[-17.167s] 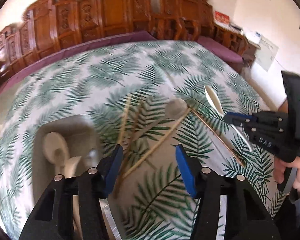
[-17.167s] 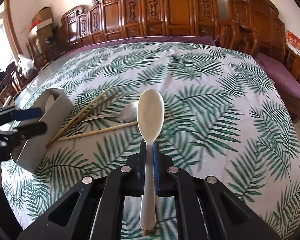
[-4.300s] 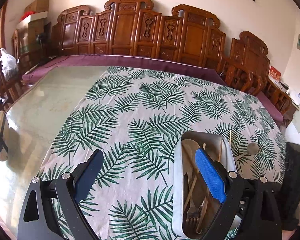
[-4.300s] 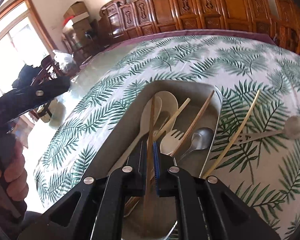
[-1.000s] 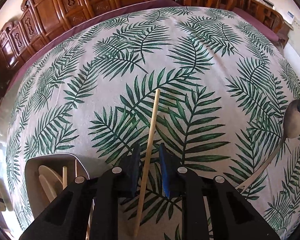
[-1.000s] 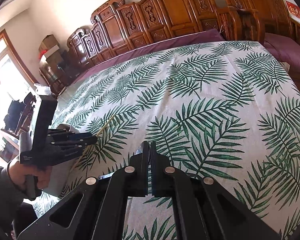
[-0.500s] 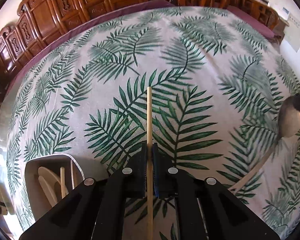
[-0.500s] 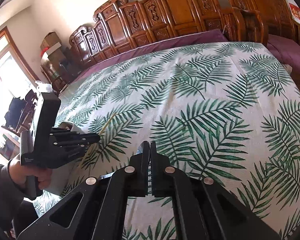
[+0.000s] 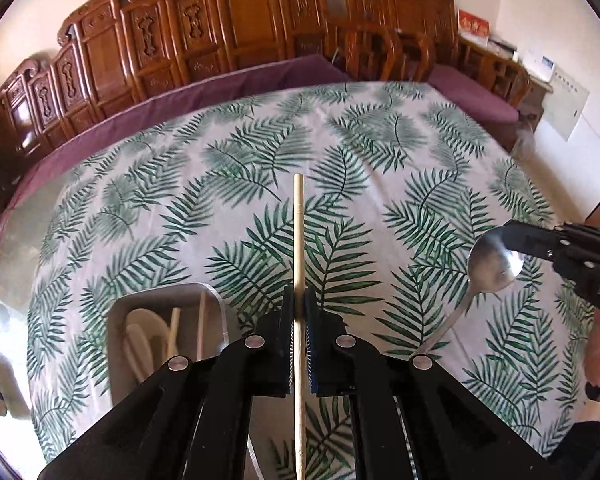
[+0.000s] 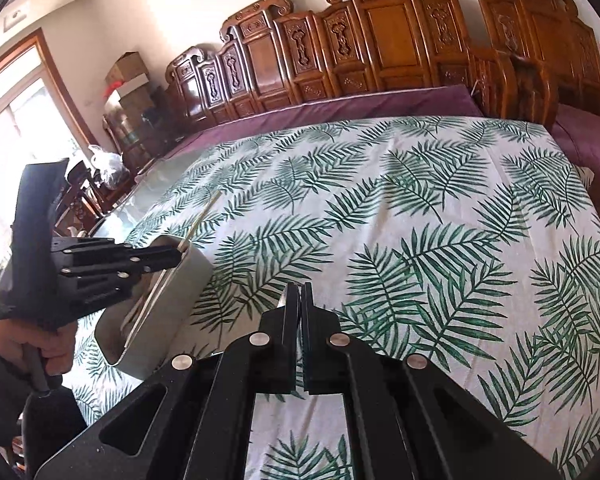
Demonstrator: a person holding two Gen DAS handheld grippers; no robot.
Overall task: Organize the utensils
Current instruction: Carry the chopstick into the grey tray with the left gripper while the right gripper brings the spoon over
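Note:
My left gripper (image 9: 298, 304) is shut on a wooden chopstick (image 9: 298, 232), held above the leaf-print cloth and pointing away from me. Down to its left is the grey tray (image 9: 159, 294), holding white spoons and more chopsticks. My right gripper (image 9: 516, 232) comes in from the right, shut on the bowl end of a metal spoon (image 9: 494, 260) whose handle hangs down to the left. In the right wrist view the right gripper (image 10: 300, 292) is shut, with a sliver of the spoon (image 10: 287, 299) showing. The left gripper (image 10: 155, 258) holds the chopstick (image 10: 203, 216) over the tray (image 10: 171, 300).
The leaf-print tablecloth (image 9: 340, 168) covers most of the table, with bare glass (image 10: 159, 188) at its left side. Carved wooden chairs (image 9: 259, 32) and purple cushions line the far edge. A person's hand (image 10: 47, 344) grips the left tool's handle.
The left gripper's jaws closed on the chopstick and lifted it off the cloth. The right gripper rose a little with the spoon.

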